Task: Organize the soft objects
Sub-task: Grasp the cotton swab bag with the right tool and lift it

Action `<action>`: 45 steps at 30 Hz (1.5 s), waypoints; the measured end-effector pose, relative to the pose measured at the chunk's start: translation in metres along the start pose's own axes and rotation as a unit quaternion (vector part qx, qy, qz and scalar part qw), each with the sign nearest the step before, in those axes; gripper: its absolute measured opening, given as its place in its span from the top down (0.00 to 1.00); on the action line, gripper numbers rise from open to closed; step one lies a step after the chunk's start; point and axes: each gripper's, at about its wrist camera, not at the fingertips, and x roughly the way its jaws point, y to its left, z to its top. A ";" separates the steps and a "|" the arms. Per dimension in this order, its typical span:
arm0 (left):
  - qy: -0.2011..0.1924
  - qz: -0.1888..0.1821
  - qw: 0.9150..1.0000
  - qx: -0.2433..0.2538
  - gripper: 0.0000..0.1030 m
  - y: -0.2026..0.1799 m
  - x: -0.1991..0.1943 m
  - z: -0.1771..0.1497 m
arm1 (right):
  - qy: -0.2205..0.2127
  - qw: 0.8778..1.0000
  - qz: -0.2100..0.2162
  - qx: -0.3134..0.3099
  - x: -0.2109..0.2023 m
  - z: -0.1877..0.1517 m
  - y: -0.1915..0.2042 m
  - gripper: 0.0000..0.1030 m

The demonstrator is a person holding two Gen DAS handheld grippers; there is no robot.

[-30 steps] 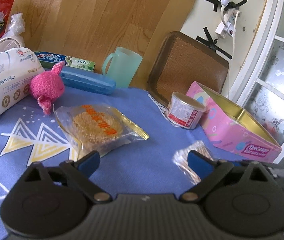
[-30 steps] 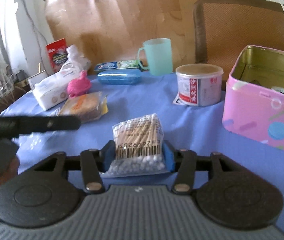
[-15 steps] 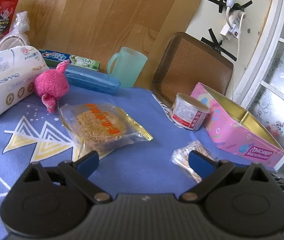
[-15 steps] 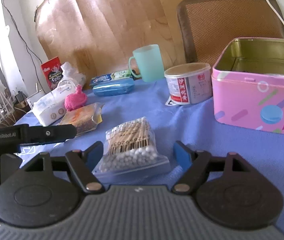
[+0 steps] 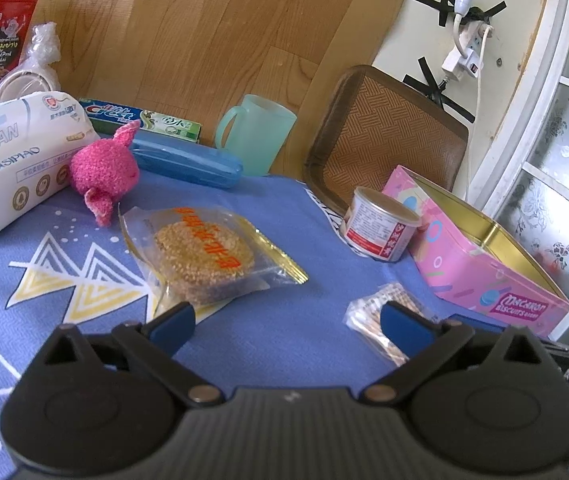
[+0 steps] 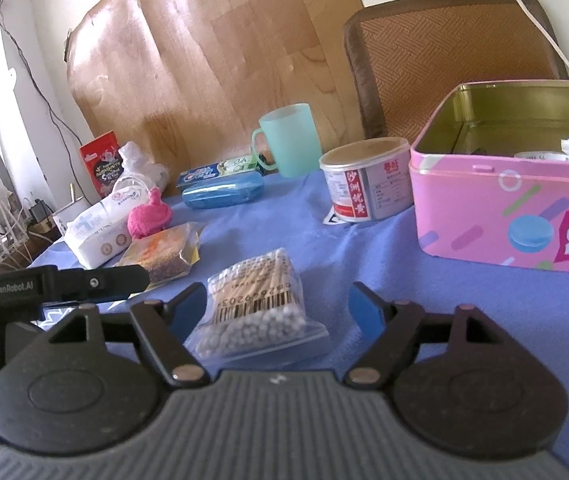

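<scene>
Blue tablecloth [image 6: 364, 240] carries the cotton-swab bag [image 6: 258, 300], lengthwise between the right gripper [image 6: 280, 312]'s spread jaws; left gripper [image 5: 286, 326], also spread, hangs farther left.

A wood-grain panel [image 5: 188, 36] leans against the pale wall [image 5: 416, 28] beside a frosted window [image 5: 564, 152].

The left gripper [image 5: 286, 326] fills the lower part of its own frame with jaws spread wide and nothing between its blue fingertips [image 5: 172, 326], while the right gripper [image 6: 276, 310] sits low in its frame, jaws likewise parted, gripping nothing, fingertips [image 6: 366, 312] clear.
</scene>
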 end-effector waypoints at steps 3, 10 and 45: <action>0.000 0.000 1.000 0.000 0.01 0.000 0.000 0.000 | 0.001 1.000 -0.001 0.001 0.000 0.000 -0.001 0.32; 0.002 0.000 1.000 -0.001 0.01 0.000 0.001 0.000 | 0.003 1.000 0.003 0.000 0.000 0.000 -0.001 0.35; 0.004 -0.003 1.000 -0.003 0.01 0.000 0.002 -0.001 | 0.016 0.999 0.028 0.007 -0.002 -0.001 -0.002 0.45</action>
